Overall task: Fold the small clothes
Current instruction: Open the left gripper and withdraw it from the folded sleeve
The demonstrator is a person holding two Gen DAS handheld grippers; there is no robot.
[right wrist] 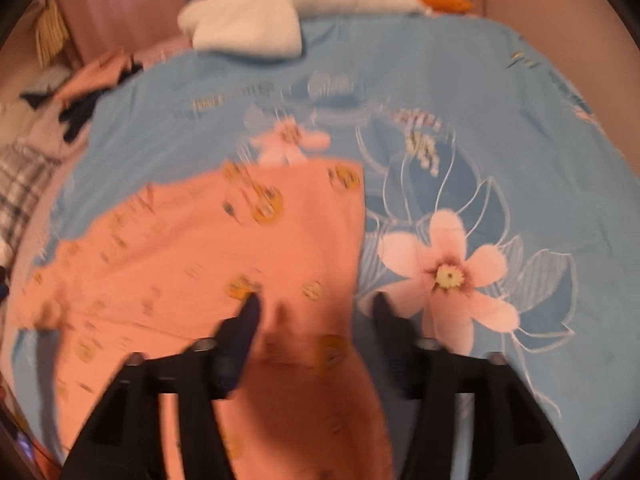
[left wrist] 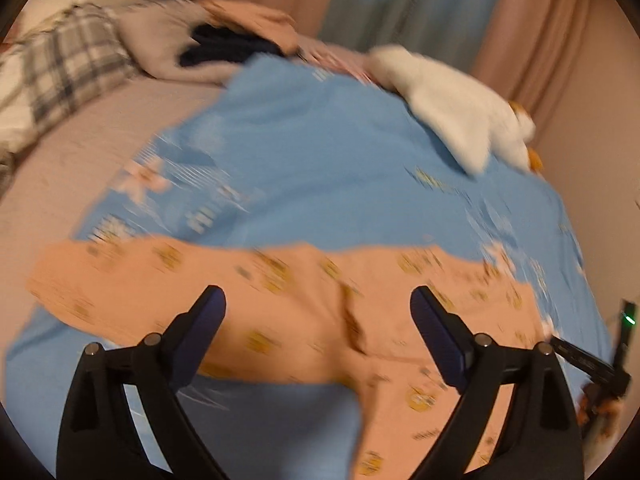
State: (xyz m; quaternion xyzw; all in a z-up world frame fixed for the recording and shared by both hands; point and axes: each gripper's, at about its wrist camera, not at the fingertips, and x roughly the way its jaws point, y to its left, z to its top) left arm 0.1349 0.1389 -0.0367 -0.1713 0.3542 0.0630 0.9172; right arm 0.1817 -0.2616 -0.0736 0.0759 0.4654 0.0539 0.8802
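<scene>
Orange printed garment [right wrist: 192, 264], blue floral sheet [right wrist: 500, 120]

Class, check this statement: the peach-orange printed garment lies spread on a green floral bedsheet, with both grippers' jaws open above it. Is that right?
Not quite. The floral bedsheet is light blue, not green; the right wrist view shows this most clearly, with pink flowers printed on it. The rest stands: the peach-orange printed garment lies spread on it, and the left gripper and right gripper have their jaws open above it.

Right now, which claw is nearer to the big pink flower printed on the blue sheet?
Right. The right claw hovers open with the flower just beside its outer finger. The left claw hangs open over the middle of the orange garment, farther from it.
</scene>
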